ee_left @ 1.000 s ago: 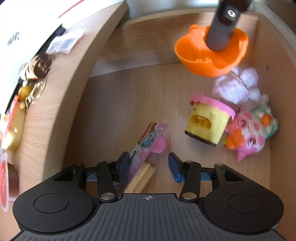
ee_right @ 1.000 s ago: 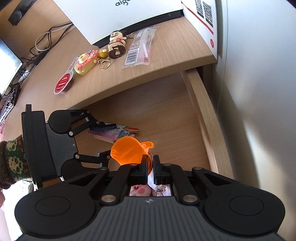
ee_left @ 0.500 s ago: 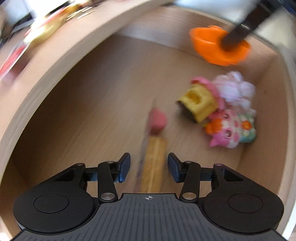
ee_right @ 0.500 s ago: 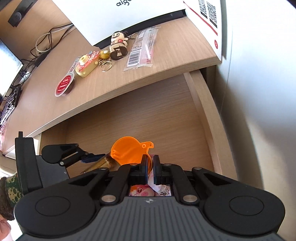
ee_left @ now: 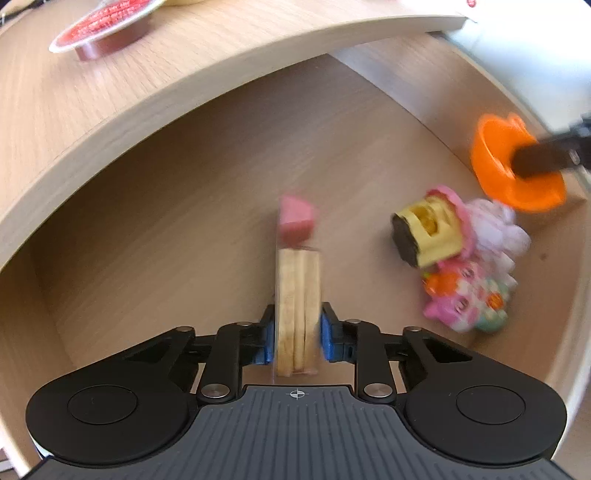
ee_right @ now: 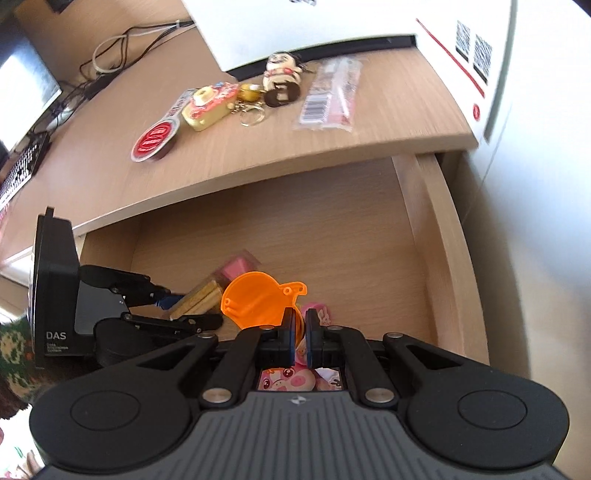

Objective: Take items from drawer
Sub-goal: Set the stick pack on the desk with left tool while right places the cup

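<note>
Left gripper (ee_left: 296, 341) jaws now clenched on snack (ee_left: 297, 295), gripped low for lifting | right gripper (ee_right: 300, 329) jaws pinch funnel (ee_right: 258, 301) rim, above drawer (ee_right: 436, 236)

In my left wrist view, motion blur smears the pile of toys (ee_left: 469, 273) at right; their prints cannot be read. The red-lidded cup (ee_left: 99, 35) is cut off by the top edge. In my right wrist view, my own housing hides most of the pig toy (ee_right: 291, 380) below the jaws.
</note>
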`<state>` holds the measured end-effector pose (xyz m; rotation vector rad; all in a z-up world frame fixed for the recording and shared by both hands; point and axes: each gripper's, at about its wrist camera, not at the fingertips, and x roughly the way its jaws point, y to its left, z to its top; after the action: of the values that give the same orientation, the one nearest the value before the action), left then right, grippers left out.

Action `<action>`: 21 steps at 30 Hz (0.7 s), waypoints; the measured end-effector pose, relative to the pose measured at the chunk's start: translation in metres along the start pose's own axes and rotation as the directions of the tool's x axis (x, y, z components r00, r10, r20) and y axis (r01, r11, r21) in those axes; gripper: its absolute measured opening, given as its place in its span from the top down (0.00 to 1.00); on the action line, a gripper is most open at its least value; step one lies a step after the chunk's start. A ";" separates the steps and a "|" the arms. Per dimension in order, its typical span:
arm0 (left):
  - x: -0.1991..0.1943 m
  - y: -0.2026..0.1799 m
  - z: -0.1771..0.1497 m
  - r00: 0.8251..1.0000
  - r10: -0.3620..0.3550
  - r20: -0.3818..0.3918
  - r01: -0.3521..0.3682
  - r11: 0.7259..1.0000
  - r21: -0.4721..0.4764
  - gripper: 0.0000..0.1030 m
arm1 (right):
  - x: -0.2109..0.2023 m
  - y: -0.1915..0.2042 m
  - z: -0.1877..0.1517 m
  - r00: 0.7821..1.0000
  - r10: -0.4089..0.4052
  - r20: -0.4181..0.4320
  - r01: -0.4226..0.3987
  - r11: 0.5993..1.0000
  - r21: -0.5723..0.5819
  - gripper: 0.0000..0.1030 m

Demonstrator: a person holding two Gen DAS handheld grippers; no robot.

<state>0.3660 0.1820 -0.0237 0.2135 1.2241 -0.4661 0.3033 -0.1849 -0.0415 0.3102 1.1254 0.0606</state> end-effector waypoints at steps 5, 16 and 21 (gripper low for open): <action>-0.062 0.003 -0.018 0.992 -0.001 0.126 0.003 1.000 -0.015 0.75 | -0.015 0.002 0.007 0.998 -0.030 0.054 0.032 0.999 -0.029 0.95; -0.124 0.031 0.036 0.869 0.173 0.463 0.038 0.911 -0.411 0.75 | -0.029 0.013 0.022 0.995 -0.035 0.088 0.041 0.997 -0.065 0.95; -0.089 0.079 0.063 0.903 0.136 0.407 0.100 0.855 -0.508 0.75 | -0.030 0.020 0.024 0.995 -0.027 0.097 0.036 0.996 -0.086 0.95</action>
<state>0.4322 0.2470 0.0736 -0.3342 0.8645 -0.1336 0.3145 -0.1766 -0.0004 0.2147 1.0291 0.0666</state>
